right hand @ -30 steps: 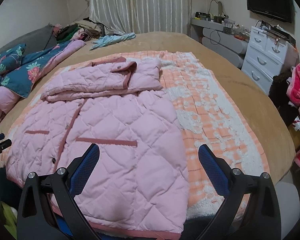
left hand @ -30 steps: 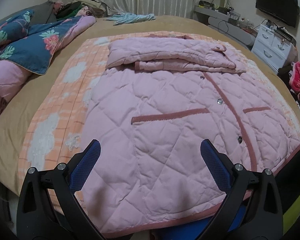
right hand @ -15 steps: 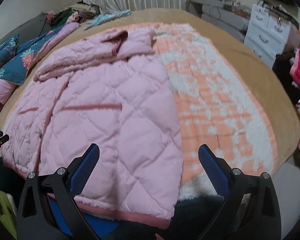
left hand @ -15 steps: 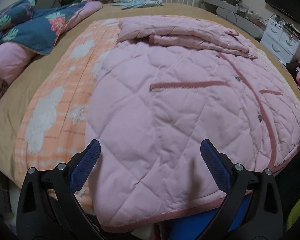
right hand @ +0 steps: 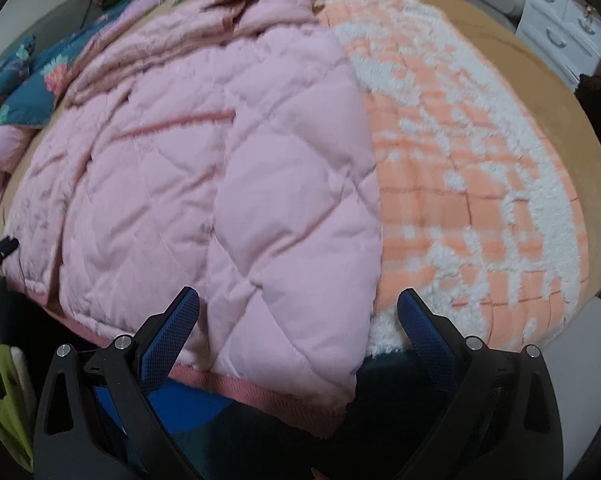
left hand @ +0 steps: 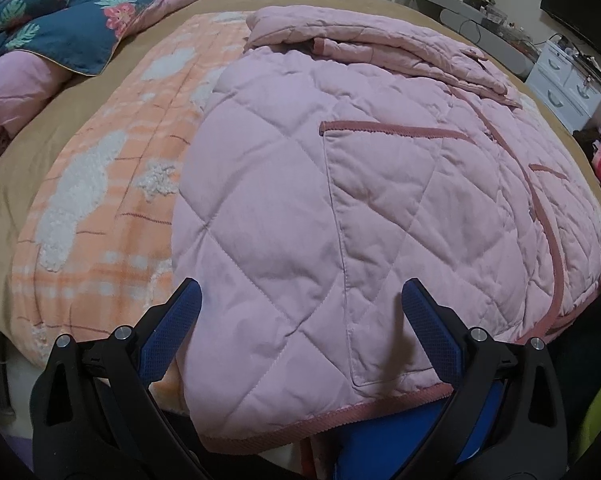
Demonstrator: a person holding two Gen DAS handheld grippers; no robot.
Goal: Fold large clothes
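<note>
quilted pink jacket (left hand: pixel 380 200) | spread flat on orange checked blanket (left hand: pixel 112 184), sleeves folded across far end | left gripper (left hand: pixel 300 312) wide, empty, straddling near hem (left hand: pixel 340 412) | right gripper (right hand: pixel 298 312) wide, empty, over near right corner | likely soft, bulky, light, springy; best pinched at trimmed hem corners

Pale pink diamond-quilted jacket (left hand: pixel 380 184) with darker dusty-pink trim, orange-and-white checked fleece blanket (left hand: pixel 112 184) with white cloud shapes, tan bedspread (left hand: pixel 4 184), navy floral duvet (left hand: pixel 60 20) upper left, blue textured gripper pads (left hand: pixel 428 332), black frames
</note>
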